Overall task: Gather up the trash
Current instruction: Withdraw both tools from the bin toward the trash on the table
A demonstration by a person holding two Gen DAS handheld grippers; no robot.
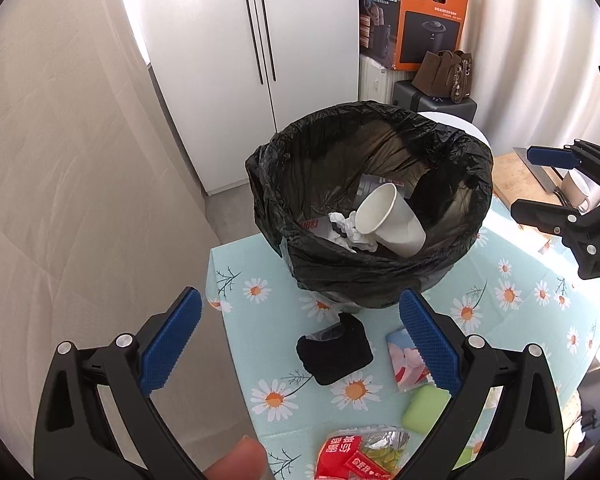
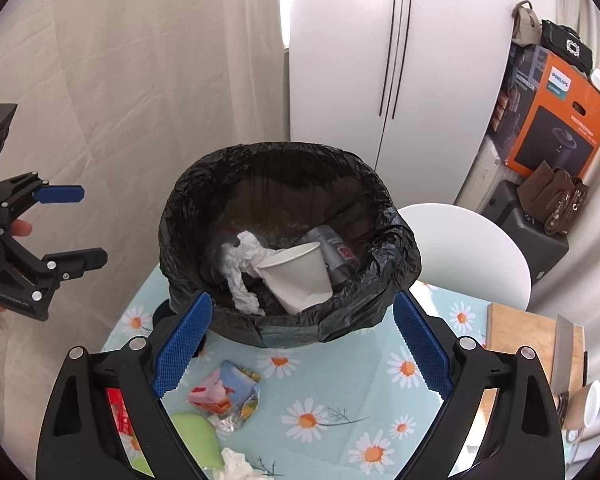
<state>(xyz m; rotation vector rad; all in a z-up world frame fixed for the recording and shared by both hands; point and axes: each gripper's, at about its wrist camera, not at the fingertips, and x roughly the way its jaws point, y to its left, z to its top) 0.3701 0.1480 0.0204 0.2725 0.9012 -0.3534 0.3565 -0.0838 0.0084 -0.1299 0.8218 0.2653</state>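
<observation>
1. Left claw [image 1: 300, 344] is spread wide and holding nothing, hanging over the near edge of the daisy-print surface [image 1: 512, 280].
2. Between its blue pads lie a black crumpled wrapper [image 1: 334, 354] and, close against the right pad, a pink cartoon packet [image 1: 406, 360].
3. Nearer the camera sit a green sponge [image 1: 424, 406] and a red snack bag [image 1: 354, 458] with white Chinese characters I can't make out.
4. Right claw [image 2: 300, 346] is wide open too, empty, poised just in front of the bin.
5. Below its pads, the same pink cartoon packet [image 2: 224, 396] lies on the surface, with a crumpled white tissue [image 2: 236, 462] at the bottom edge.
6. Straight ahead of both claws stands the bin [image 2: 288, 236], lined with a black bag folded over its rim.
7. Inside the bin: a white paper cup [image 2: 300, 280] on its side, a twisted white tissue and some grey packaging beneath.
8. Off to the right, a cutting board [image 2: 520, 332] carries a knife [image 2: 562, 356], with a white mug [image 2: 586, 404] beside it.
9. Far back, an orange box [image 1: 428, 20] reads "PHILIPS"; a brown handbag [image 1: 444, 74] rests below it.
</observation>
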